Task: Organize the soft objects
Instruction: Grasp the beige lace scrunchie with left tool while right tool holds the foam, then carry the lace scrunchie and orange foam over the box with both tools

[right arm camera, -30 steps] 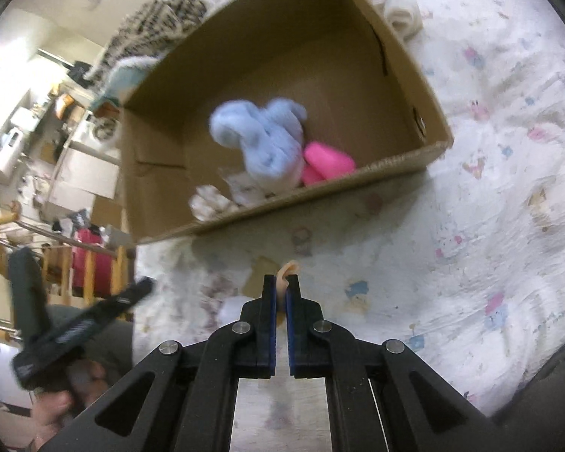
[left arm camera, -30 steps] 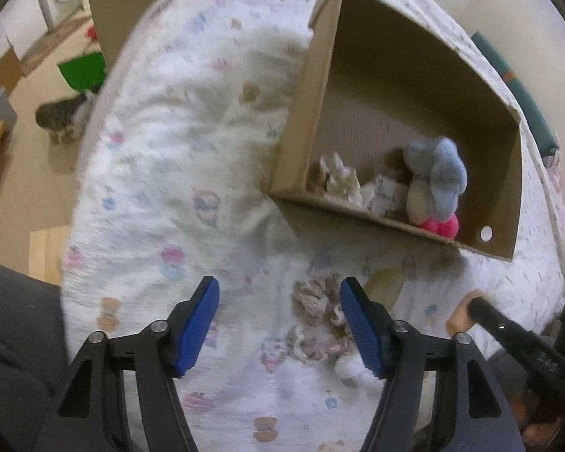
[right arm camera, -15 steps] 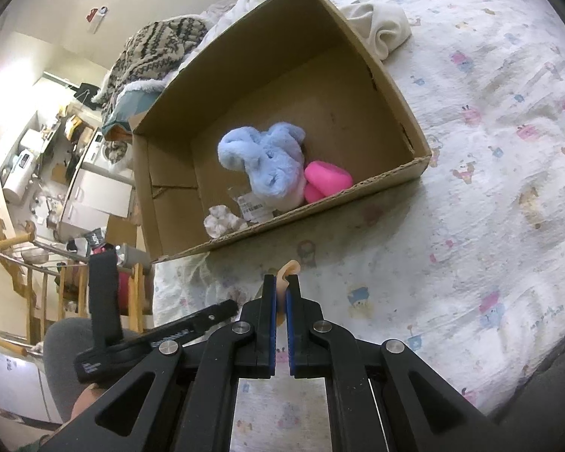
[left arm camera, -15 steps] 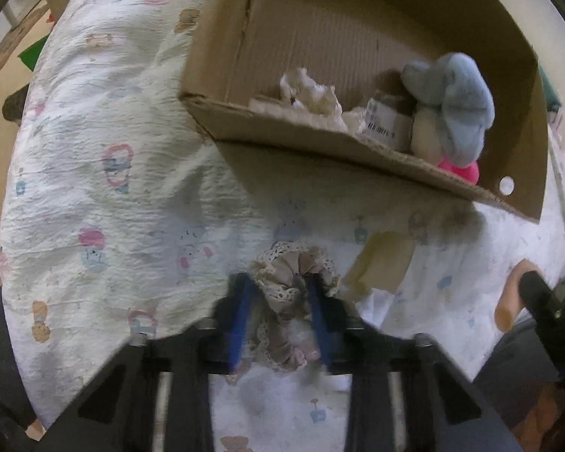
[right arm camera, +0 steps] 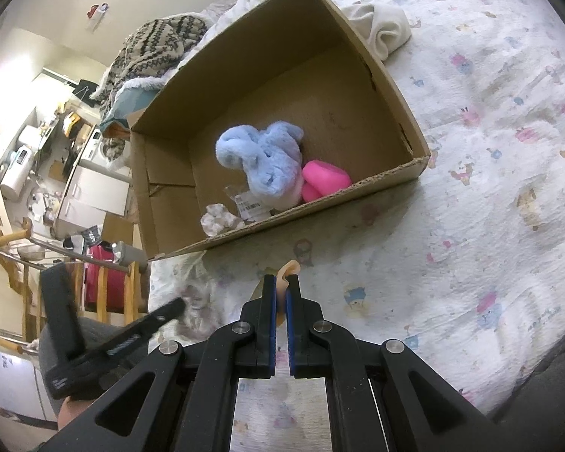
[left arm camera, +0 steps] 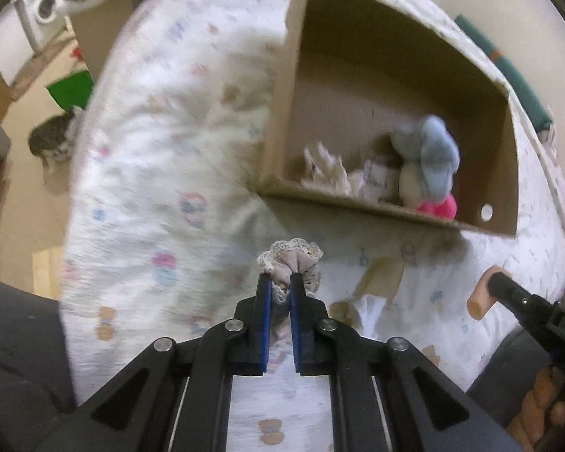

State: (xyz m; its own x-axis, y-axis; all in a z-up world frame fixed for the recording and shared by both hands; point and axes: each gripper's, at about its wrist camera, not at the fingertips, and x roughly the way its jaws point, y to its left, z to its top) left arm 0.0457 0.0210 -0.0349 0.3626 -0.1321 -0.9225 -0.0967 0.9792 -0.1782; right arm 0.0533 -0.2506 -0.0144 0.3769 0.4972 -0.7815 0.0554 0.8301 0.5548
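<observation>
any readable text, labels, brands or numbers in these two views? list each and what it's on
None can be read.
White tag beside the blue plush toy in the cardboard box: barcode-like print, too small to read.
Left gripper body, seen from the right wrist view: white lettering, too small to read.
Right gripper body, seen from the left wrist view: small white marks, blurred.

both tools (left arm camera: 280, 292) (right arm camera: 281, 289) clamped tight
</observation>
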